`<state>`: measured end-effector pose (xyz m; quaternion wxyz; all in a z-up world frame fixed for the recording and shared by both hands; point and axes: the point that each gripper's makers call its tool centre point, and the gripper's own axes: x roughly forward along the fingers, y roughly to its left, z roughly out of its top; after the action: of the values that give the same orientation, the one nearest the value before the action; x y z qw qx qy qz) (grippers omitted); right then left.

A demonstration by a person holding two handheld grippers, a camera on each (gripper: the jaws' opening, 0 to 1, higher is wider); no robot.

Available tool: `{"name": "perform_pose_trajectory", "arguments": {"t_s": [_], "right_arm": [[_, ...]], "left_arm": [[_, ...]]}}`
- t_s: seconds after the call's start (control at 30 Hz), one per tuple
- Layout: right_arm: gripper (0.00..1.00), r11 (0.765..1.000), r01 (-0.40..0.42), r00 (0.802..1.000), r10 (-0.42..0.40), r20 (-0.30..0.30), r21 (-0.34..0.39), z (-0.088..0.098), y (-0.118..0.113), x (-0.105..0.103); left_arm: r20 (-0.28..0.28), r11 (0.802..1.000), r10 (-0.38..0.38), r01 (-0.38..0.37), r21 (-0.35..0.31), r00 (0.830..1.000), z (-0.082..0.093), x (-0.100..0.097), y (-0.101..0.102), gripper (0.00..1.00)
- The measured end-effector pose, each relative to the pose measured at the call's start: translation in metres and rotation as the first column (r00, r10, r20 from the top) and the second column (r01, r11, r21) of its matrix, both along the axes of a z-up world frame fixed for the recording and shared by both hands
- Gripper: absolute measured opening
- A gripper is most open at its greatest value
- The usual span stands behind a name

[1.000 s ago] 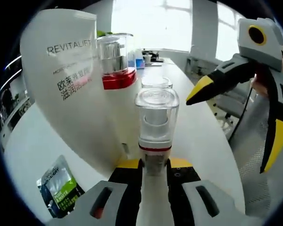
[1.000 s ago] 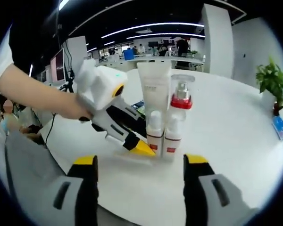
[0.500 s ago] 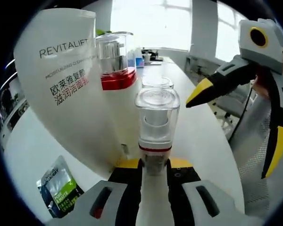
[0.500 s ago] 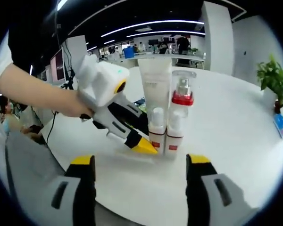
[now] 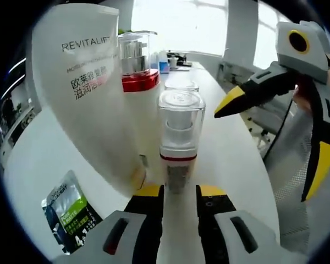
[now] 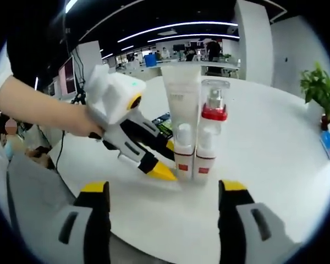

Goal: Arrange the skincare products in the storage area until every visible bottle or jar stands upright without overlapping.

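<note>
1. The left gripper (image 5: pixel 176 192) is clenching the base of a small clear-capped pump bottle with a red band (image 5: pixel 179 132), holding it upright on the white round table (image 5: pixel 231 159); in the right gripper view the same gripper (image 6: pixel 166 160) is coming in from nine o'clock, its jaws at the bottle's foot.
2. The bottle is standing at six o'clock of a tight cluster: a tall white squeeze tube printed REVITALIFT (image 5: pixel 82 93) at ten o'clock, a taller pump bottle with a red collar and clear cap (image 5: pixel 136 63) at eleven, and a second small clear-capped bottle (image 5: pixel 181 87) directly behind at twelve.
3. The risk, as I'm reading it: the held bottle is sitting just beside the tube, which is looking tilted in this view, so any sideways twist on letting go could be nudging the tube into its neighbours and toppling the row.
4. Pulling the jaws back before they are fully parted could be dragging the light bottle over.
5. The right gripper (image 6: pixel 162 192) is hanging released, jaws wide apart, near the cluster; in the left gripper view it (image 5: pixel 275 110) is hovering at two o'clock, and a careless sweep could be clipping the caps.
6. A green-and-black sachet (image 5: pixel 71 212) is lying flat at eight o'clock, clear of the bottles.
</note>
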<state>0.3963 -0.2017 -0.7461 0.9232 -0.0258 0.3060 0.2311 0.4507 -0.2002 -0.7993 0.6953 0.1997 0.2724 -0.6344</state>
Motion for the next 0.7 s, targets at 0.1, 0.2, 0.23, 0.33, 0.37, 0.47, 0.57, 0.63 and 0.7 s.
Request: {"name": "perform_pose_trajectory", "arguments": {"t_s": [0.1,0.2,0.23,0.33,0.37,0.47,0.57,0.63,0.7], "right_arm": [[0.82,1.0,-0.004,1.0,0.004,-0.001,0.0,0.0,0.001,-0.001],[0.83,1.0,-0.01,1.0,0.01,0.0,-0.001,0.0,0.002,-0.001],[0.84,1.0,-0.011,1.0,0.011,0.0,-0.002,0.001,0.002,-0.001],[0.86,1.0,-0.019,1.0,0.019,0.002,-0.003,0.001,0.003,-0.002],[0.86,1.0,-0.021,1.0,0.021,0.002,-0.003,0.001,0.004,-0.002],[0.88,1.0,-0.03,1.0,0.03,0.005,0.003,0.002,0.006,-0.003],[0.91,0.999,-0.044,0.999,0.044,0.0,0.0,0.002,0.008,-0.004],[0.92,0.999,-0.053,0.999,0.053,-0.004,-0.004,0.001,0.009,-0.005],[0.93,0.998,-0.063,0.998,0.063,-0.004,-0.008,0.001,0.011,-0.006]], "left_arm": [[-0.004,1.0,0.009,-0.009,0.008,1.0,0.0,-0.002,0.006,0.23],[-0.013,1.0,0.023,-0.022,0.013,1.0,0.001,-0.005,0.013,0.25],[-0.017,1.0,0.027,-0.027,0.013,0.999,0.001,-0.005,0.015,0.26],[-0.032,0.998,0.056,-0.056,0.012,0.998,0.004,-0.007,0.024,0.3],[-0.035,0.998,0.064,-0.063,0.011,0.997,0.005,-0.008,0.027,0.31],[-0.06,0.994,0.106,-0.105,0.028,0.993,0.004,-0.01,0.038,0.38],[-0.074,0.99,0.138,-0.136,0.034,0.988,0.004,-0.013,0.049,0.42],[-0.085,0.987,0.16,-0.157,0.04,0.983,0.003,-0.015,0.057,0.43],[-0.101,0.982,0.186,-0.181,0.05,0.977,0.003,-0.019,0.065,0.46]]}}
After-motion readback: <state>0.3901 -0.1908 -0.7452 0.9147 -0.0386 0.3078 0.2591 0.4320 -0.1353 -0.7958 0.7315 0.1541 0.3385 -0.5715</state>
